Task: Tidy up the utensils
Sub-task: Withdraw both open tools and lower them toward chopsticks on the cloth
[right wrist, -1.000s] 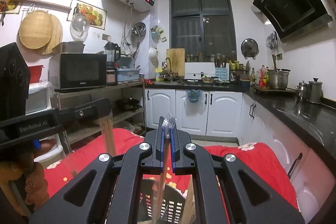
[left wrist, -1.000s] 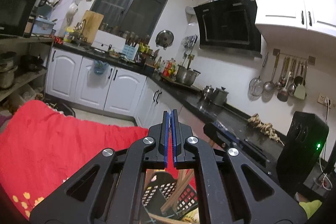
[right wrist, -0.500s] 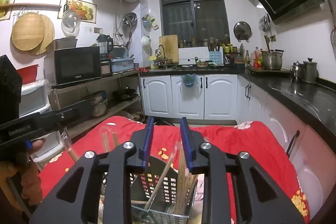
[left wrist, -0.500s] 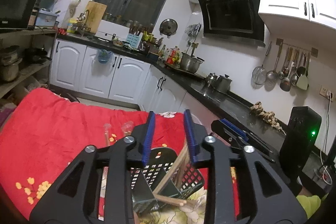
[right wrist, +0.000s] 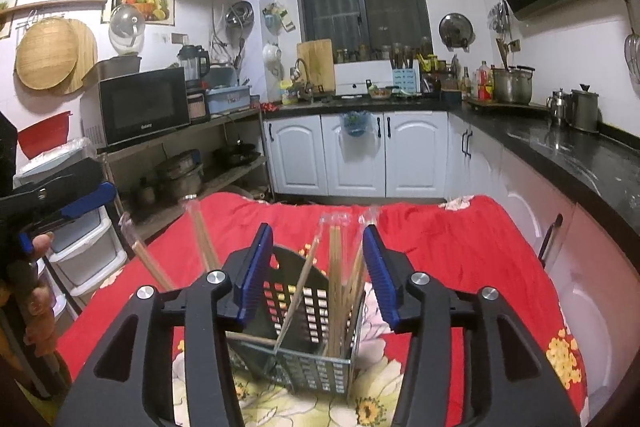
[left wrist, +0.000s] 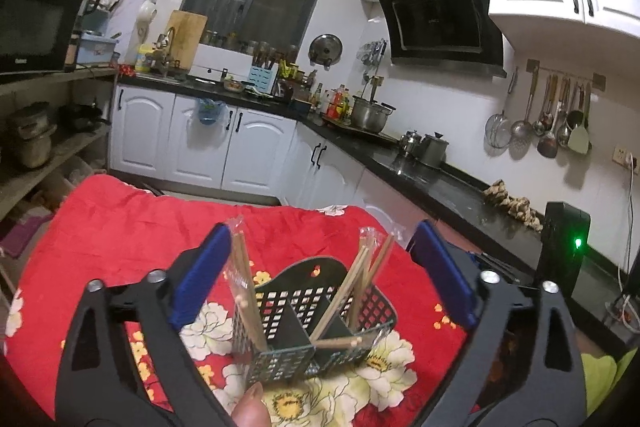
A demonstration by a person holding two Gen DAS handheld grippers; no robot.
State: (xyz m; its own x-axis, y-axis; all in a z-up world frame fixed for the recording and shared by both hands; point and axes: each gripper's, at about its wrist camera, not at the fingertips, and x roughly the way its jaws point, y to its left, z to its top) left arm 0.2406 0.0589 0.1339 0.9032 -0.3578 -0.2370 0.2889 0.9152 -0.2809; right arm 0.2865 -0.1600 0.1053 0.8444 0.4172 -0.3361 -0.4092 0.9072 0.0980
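Left wrist: left gripper (left wrist: 320, 267) fingers spreading, nothing gripped | right wrist: right gripper (right wrist: 318, 267) fingers spreading around chopsticks (right wrist: 335, 279), untouched | basket (right wrist: 308, 367) base hidden

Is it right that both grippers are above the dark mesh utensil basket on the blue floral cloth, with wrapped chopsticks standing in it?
Not quite: the cloth is red with a floral print, not blue, as both wrist views show. The rest holds: the left gripper and right gripper, jaws opening with nothing pressed between the pads, are above the dark mesh utensil basket, and wrapped chopsticks stand in it.
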